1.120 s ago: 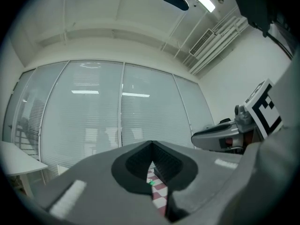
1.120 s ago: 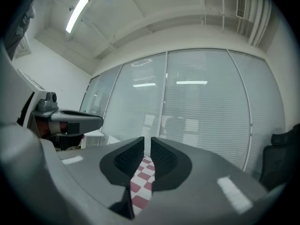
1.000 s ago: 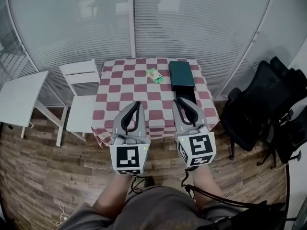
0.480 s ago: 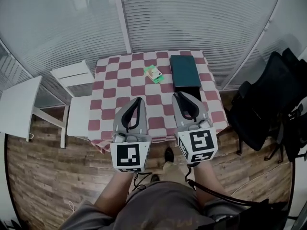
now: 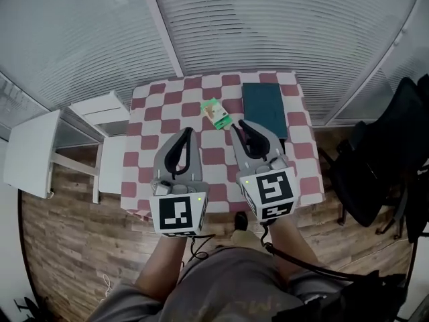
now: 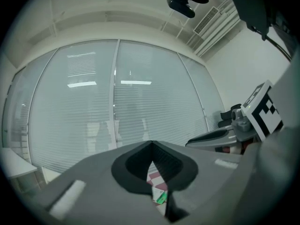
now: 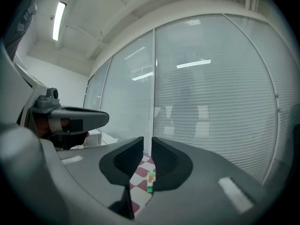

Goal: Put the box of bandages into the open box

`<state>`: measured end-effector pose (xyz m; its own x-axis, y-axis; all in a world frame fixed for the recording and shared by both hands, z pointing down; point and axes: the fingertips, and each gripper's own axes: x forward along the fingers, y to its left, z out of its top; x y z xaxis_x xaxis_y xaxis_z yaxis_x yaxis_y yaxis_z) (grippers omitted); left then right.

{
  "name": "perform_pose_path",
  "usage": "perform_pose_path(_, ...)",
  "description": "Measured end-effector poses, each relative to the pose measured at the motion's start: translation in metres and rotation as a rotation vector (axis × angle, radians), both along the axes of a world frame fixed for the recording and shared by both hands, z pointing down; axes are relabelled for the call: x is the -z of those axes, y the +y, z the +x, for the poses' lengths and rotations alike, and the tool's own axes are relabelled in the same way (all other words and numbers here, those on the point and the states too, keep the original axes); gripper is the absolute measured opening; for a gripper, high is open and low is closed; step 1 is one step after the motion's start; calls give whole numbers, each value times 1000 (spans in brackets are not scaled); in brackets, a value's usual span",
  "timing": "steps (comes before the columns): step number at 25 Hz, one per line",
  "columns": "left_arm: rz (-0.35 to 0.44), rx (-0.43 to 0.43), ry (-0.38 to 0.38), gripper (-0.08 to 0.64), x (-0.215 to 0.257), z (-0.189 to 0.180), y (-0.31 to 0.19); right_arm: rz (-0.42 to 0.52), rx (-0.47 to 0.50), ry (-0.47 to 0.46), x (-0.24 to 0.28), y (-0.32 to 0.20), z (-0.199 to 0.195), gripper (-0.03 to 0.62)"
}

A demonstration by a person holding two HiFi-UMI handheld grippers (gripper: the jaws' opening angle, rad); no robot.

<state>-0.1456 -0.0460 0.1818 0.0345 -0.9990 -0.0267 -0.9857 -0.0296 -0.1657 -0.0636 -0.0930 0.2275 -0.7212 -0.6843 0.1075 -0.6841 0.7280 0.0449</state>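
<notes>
Okay, I'm hovering pre-grasp: left gripper (image 5: 187, 133) closed, right gripper (image 5: 238, 125) barely apart, both empty; box of bandages (image 5: 216, 113) near table's (image 5: 161, 123) far edge probably needs wider jaws.

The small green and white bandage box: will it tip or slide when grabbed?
The small green and white bandage box seems to lie on a broad face, so it probably won't tip or roll. It looks small and light, so a nudge may slide it over the red and white checked tablecloth.
</notes>
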Motion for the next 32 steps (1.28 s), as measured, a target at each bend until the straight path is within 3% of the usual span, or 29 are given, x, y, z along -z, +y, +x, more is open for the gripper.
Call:
perform_pose_path(11,56,95,-7,0,24,-31,-36,47,72,-7,20,-55,-34,83)
perform_pose_path(15,6,114,25,0,6,-53,-49,24,82,23,3,-67,-55,84)
perform_pose_path(21,-18,66,74,0,-19,-79,-84,-45,70,69,-32,-100,-86,92)
perform_pose_path(25,-59,55,117,0,-38,-104,-103,-98,59,96,-61,-121,-108,146)
perform_pose_path(32,-154,13,166,0,-85,-129,-140,-236,49,187,-136,-150,-133,297)
